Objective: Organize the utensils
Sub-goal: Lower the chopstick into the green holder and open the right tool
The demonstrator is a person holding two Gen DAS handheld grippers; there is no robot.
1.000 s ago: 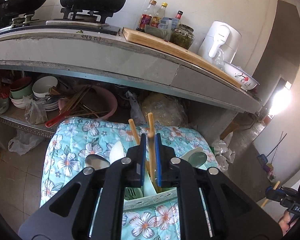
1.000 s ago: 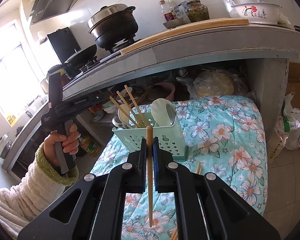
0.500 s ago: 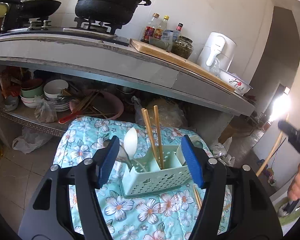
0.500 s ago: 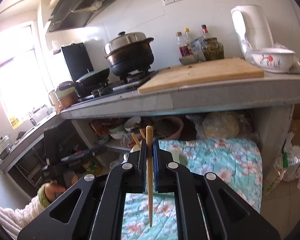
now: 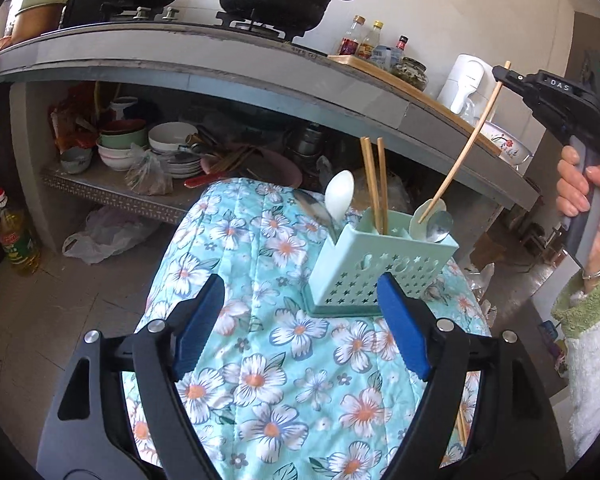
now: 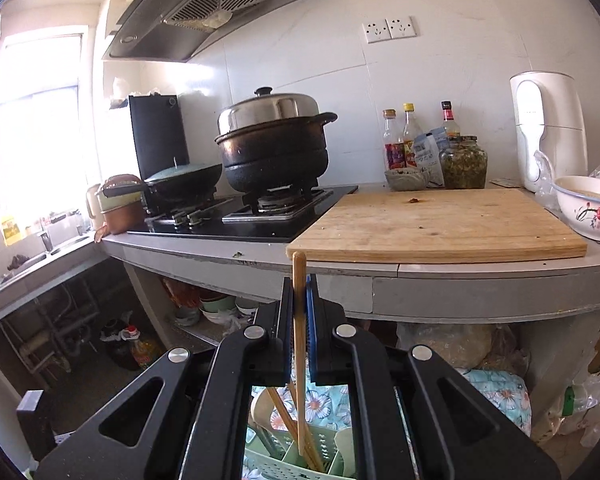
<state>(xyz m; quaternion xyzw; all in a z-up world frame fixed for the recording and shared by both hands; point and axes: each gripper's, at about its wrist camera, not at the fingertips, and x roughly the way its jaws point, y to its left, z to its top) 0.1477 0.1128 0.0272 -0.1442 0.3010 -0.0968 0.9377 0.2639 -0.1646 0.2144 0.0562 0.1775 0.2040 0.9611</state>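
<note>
Mint-green utensil caddy (image 5: 384, 268) is standing upright on the floral quilt (image 5: 260, 360), below the grey counter (image 5: 228, 76). All places are relative to the caddy. Its middle compartment is holding two chopsticks (image 5: 374, 184), leaning slightly. Its left-end compartment is holding one white spoon (image 5: 339, 196), with what is possibly a metal spoon behind it, hard to tell. The right-end compartment is holding one pale spoon (image 5: 424, 214) and one metal spoon (image 5: 440, 226).

Left gripper (image 5: 300, 328) is hovering in front of the caddy, low over the quilt, its jaws opening wide with nothing between them, only quilt showing in the gap.

Right gripper (image 6: 299, 300) is hanging above and right of the caddy, clenched on a single chopstick (image 6: 299, 344) near its upper end. That chopstick is slanting down, its lower tip sitting over the caddy's right end; in the right wrist view the tip is overlapping the compartments beside the two standing chopsticks.

A person's hand (image 5: 588, 208), green cuff at the wrist, is gripping the right gripper's handle.

On the counter behind the caddy: one black pot (image 6: 274, 148), one cutting board (image 6: 440, 220), three bottles (image 6: 410, 136), one jar (image 6: 462, 162).
</note>
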